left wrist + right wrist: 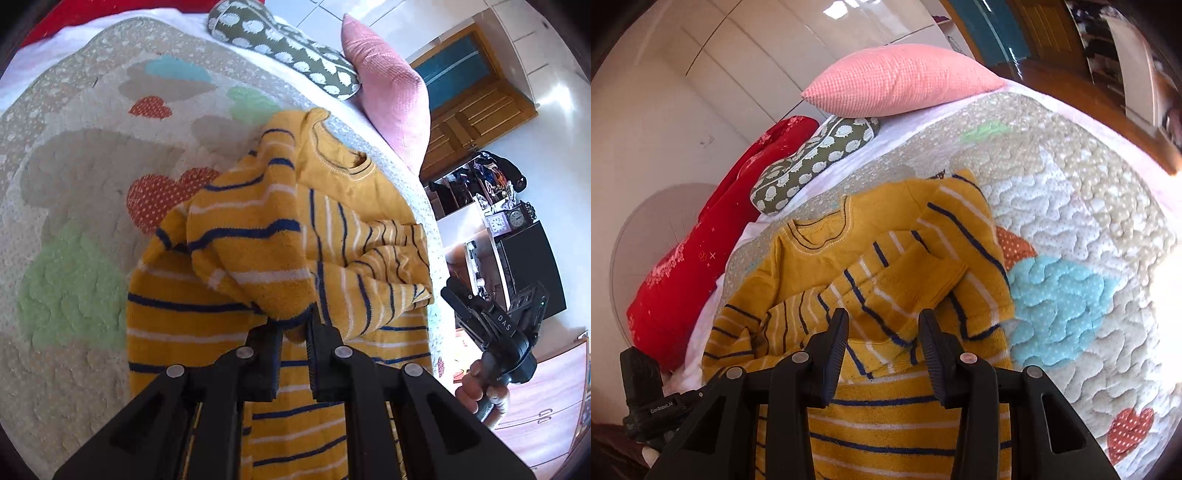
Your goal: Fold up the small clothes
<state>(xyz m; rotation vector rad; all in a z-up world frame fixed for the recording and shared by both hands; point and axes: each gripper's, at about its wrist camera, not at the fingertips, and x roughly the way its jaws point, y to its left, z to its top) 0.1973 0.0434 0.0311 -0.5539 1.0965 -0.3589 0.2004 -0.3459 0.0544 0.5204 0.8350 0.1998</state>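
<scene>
1. On the bed (22, 88), a quilted cover (74, 206) with coloured heart patches carries every item.
2. Near the head end, a pink pillow (901, 85), a green spotted cushion (812, 158) and a red blanket (713, 236) lie beside one another.
3. The yellow striped sweater (354, 206) lies on the cover near its edge, neckline toward the pillows, sleeves folded across the body.
4. The left gripper (293, 332) is closed on a raised sleeve fold of the sweater.
5. The right gripper (882, 328) hovers over the sweater, jaws wide apart, holding nothing.
</scene>
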